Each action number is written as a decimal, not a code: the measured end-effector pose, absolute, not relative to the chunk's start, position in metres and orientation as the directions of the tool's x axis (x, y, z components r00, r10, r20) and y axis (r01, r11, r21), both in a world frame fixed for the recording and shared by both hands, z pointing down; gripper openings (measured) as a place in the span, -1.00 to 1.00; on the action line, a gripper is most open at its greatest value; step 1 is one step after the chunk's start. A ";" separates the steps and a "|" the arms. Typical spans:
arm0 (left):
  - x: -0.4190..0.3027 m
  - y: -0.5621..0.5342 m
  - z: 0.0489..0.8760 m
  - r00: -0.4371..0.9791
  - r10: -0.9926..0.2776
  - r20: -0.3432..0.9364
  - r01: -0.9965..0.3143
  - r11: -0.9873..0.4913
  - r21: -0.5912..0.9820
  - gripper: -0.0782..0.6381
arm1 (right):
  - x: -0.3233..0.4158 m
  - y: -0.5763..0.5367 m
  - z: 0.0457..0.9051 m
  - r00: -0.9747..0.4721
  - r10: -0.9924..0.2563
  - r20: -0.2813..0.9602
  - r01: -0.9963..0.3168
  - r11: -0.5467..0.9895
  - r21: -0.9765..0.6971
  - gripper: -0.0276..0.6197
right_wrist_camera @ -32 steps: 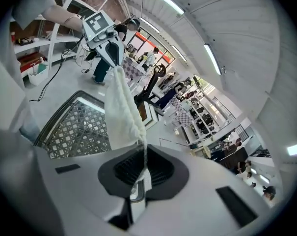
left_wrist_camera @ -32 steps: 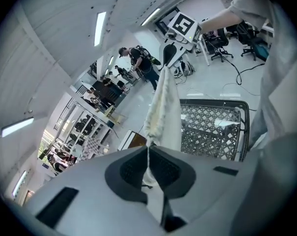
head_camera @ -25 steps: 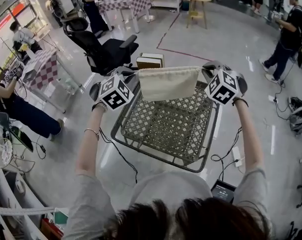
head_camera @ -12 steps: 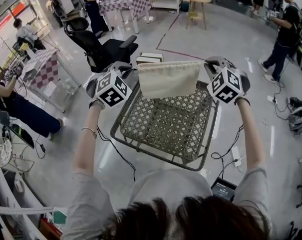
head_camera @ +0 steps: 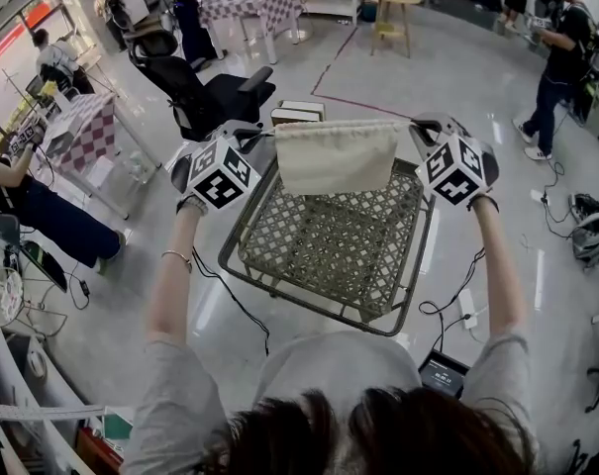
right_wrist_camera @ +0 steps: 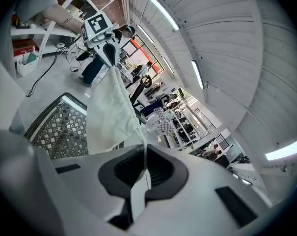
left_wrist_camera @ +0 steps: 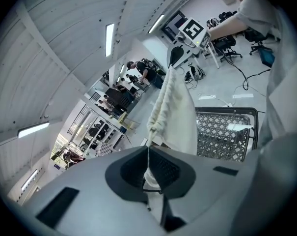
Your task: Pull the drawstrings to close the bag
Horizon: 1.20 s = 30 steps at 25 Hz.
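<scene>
A cream cloth drawstring bag hangs in the air above the far end of a woven metal basket, stretched between the two grippers. My left gripper holds the drawstring at the bag's left top corner, jaws shut on the thin cord. My right gripper is shut on the cord at the right top corner. In the left gripper view the bag's mouth is gathered into pleats. The bag hangs limp in the right gripper view.
The basket sits on a pale grey floor. A black office chair and two stacked boxes stand just beyond the left gripper. Tables with checked cloths and several people are farther off. Cables trail by the basket's right side.
Both grippers have lifted slightly and spread a little farther apart, drawing the bag's top edge tauter and higher above the basket.
</scene>
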<state>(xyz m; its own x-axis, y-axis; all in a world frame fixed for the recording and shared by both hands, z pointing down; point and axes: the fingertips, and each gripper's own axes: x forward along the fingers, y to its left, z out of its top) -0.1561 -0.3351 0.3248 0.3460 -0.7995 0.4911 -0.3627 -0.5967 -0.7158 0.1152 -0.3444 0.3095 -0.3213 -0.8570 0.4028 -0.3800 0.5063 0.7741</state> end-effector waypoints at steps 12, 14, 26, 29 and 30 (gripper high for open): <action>-0.163 -0.333 0.322 0.352 -0.810 0.468 -0.401 -0.583 -0.707 -0.71 | 0.121 -0.341 0.305 -0.327 -0.869 0.372 -0.411 0.485 0.772 -0.84; -0.165 -0.334 0.321 0.350 -0.814 0.464 -0.412 -0.578 -0.704 -0.71 | 0.121 -0.342 0.305 -0.326 -0.870 0.369 -0.421 0.483 0.768 -0.84; -0.172 -0.336 0.318 0.348 -0.820 0.454 -0.424 -0.570 -0.704 -0.71 | 0.128 -0.347 0.303 -0.314 -0.877 0.363 -0.443 0.473 0.762 -0.84; -0.173 -0.337 0.318 0.349 -0.820 0.454 -0.423 -0.570 -0.704 -0.71 | 0.130 -0.348 0.303 -0.313 -0.879 0.360 -0.448 0.471 0.760 -0.84; -0.173 -0.337 0.318 0.350 -0.819 0.454 -0.423 -0.570 -0.704 -0.71 | 0.131 -0.348 0.303 -0.311 -0.880 0.359 -0.451 0.469 0.759 -0.84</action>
<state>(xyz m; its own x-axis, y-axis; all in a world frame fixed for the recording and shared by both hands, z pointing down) -0.1732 -0.3365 0.3183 0.3502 -0.8195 0.4537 -0.4226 -0.5705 -0.7042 0.1306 -0.3478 0.3030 -0.3110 -0.8799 0.3593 -0.4505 0.4693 0.7594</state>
